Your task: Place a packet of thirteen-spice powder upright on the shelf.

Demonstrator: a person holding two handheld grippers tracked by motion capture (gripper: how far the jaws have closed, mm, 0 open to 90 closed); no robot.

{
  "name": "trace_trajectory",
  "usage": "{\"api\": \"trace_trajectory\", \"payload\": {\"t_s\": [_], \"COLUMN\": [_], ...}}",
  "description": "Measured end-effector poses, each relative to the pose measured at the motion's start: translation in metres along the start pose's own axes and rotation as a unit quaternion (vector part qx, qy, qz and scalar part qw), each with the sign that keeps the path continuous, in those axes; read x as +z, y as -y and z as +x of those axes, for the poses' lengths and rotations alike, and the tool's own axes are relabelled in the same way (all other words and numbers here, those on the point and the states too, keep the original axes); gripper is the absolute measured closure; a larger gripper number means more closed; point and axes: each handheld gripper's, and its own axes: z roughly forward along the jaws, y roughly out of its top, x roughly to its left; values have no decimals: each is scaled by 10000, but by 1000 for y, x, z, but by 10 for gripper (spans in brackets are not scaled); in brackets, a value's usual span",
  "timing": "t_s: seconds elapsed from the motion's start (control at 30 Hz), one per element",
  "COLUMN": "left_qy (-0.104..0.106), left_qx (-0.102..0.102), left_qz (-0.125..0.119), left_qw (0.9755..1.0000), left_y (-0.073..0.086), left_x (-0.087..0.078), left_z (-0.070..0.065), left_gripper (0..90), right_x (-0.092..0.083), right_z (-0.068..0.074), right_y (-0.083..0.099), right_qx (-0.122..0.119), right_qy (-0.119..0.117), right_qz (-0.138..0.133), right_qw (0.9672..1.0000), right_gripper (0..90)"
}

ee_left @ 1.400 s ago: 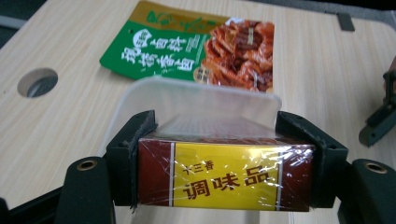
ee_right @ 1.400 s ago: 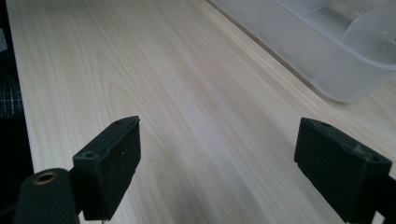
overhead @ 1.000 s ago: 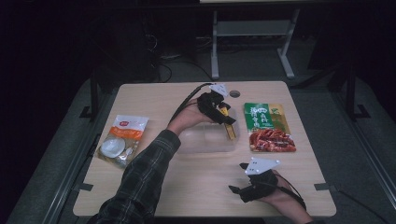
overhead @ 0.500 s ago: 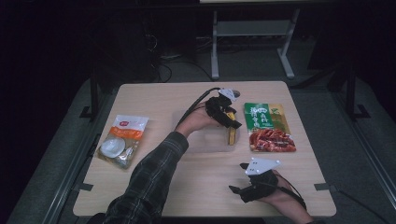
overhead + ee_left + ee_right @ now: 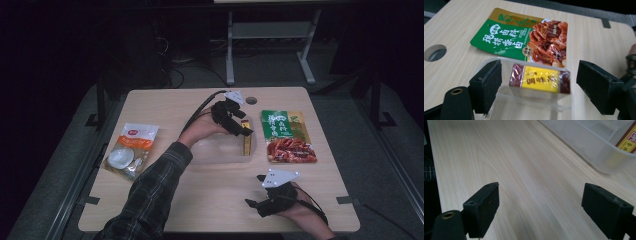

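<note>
The left claw (image 5: 537, 87), jaws just spread wide, is held over the yellow-labelled box (image 5: 540, 79) in the clear tray (image 5: 220, 150), crosswise between them, released

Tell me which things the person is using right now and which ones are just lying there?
In use:
- left gripper, jaws just opened
- yellow-and-red box between them
- clear plastic bin holding the box

Lying about:
- green spice packet
- white-and-orange pouch
- right gripper, resting on the table

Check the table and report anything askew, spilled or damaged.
Nothing stands out. The boxed seasoning block stands on edge inside the clear plastic bin; the green sauce packet and white pouch lie flat and intact.
</note>
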Motion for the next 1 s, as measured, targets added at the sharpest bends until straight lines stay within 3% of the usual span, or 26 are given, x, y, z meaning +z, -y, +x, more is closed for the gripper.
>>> {"api": "trace_trajectory", "payload": {"t_s": [0.27,0.67,0.9,1.0], "left_qy": [-152,-274,-360,-437], "left_qx": [-126,-247,-414,-340], "left_qz": [31,159,24,9], "left_qw": [9998,9992,9985,9985], "left_y": [12,43,66,76], "left_x": [-35,-55,-66,-71], "left_z": [-12,-33,-49,-56], "left_gripper": [200,199,185,185], "right_x": [2,3,4,5], "right_z": [0,0,-1,-1], "right_y": [1,1,1,1], "right_qx": [13,41,54,47], "right_qy": [-5,-27,-24,-22], "right_qz": [61,110,133,147], "right_qw": [10000,9999,9999,9999], "right_gripper": [141,140,139,139]}}
